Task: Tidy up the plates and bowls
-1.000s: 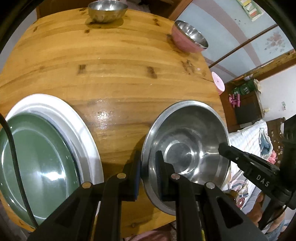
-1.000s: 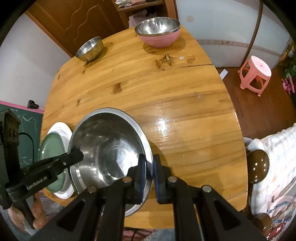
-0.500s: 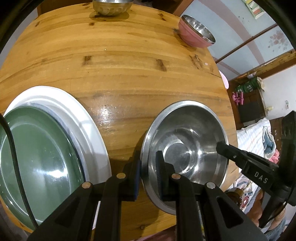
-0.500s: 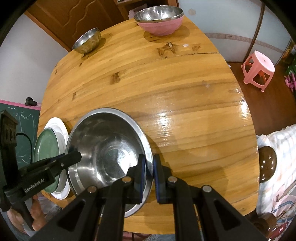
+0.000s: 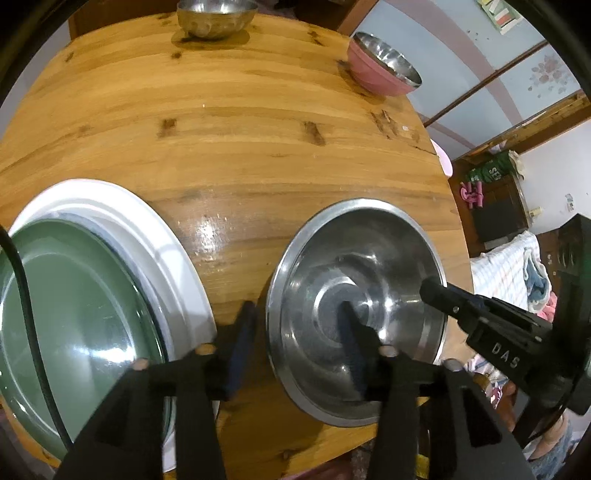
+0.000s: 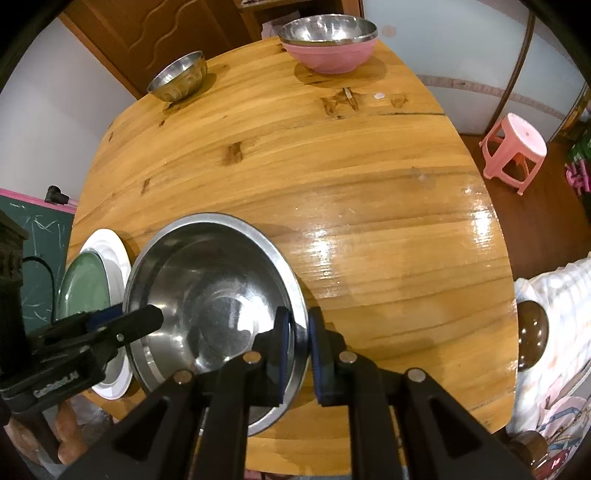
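Note:
A large steel bowl [image 5: 354, 295] [image 6: 207, 295] sits near the front edge of the round wooden table [image 5: 240, 129] [image 6: 332, 184]. My left gripper [image 5: 295, 343] is open, its fingers apart astride the bowl's left rim. My right gripper [image 6: 297, 332] is shut on the bowl's right rim. A green plate [image 5: 62, 317] [image 6: 83, 284] lies on a white plate [image 5: 159, 243] [image 6: 110, 247] left of the bowl. A small steel bowl [image 5: 216, 16] [image 6: 179, 75] and a steel bowl nested in a pink bowl [image 5: 382, 70] [image 6: 328, 44] stand at the far edge.
A pink plastic stool [image 6: 515, 151] stands on the floor right of the table. A bed with a checked cover [image 5: 506, 266] lies at the right. A wooden door [image 6: 155, 40] is behind the table. A green chalkboard [image 6: 33, 254] is at the left.
My left gripper has opened and let go of the bowl's left rim. The bowl has come down nearer the table. The right gripper still pinches the right rim.

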